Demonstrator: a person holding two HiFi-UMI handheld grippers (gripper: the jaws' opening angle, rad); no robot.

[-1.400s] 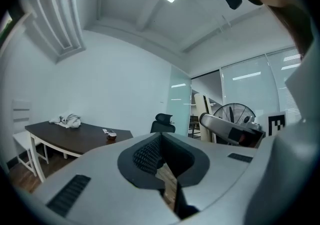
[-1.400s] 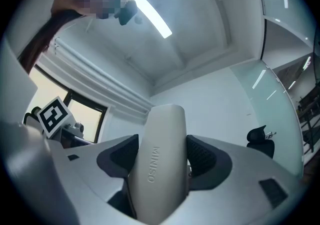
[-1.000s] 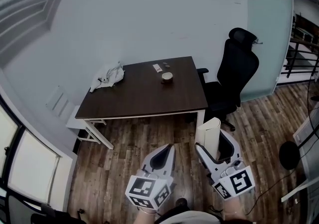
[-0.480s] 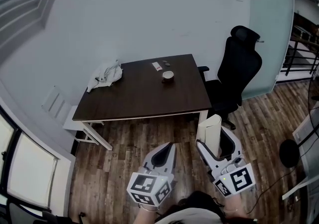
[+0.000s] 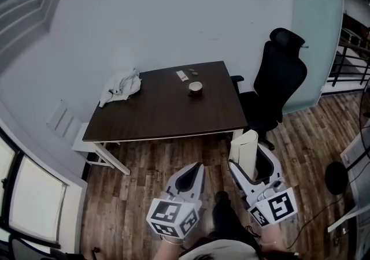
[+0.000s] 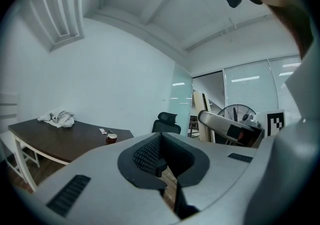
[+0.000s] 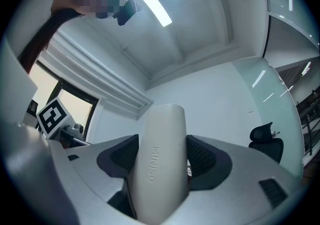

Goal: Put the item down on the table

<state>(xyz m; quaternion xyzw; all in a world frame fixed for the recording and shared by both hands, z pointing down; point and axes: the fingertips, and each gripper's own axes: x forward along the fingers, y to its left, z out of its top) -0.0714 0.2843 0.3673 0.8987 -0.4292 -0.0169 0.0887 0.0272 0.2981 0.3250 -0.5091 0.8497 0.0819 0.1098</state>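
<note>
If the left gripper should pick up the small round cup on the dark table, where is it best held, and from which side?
Probably across its round wall, coming down from above. The cup stands upright and low on the table, bare tabletop around it, so jaws can straddle it. The left gripper, now shut, must open first.

Looks steeply down from head height past the left gripper point(image 5: 194, 172) and right gripper point(image 5: 250, 162), close below, onto the table point(image 5: 167, 114) and office chair point(image 5: 280, 80) farther off. From the left gripper, faces low along closed jaws toward that same distant table and chair. From the right gripper, tilts up at the ceiling past the close white case point(image 7: 157, 169), sharing the chair.
</note>
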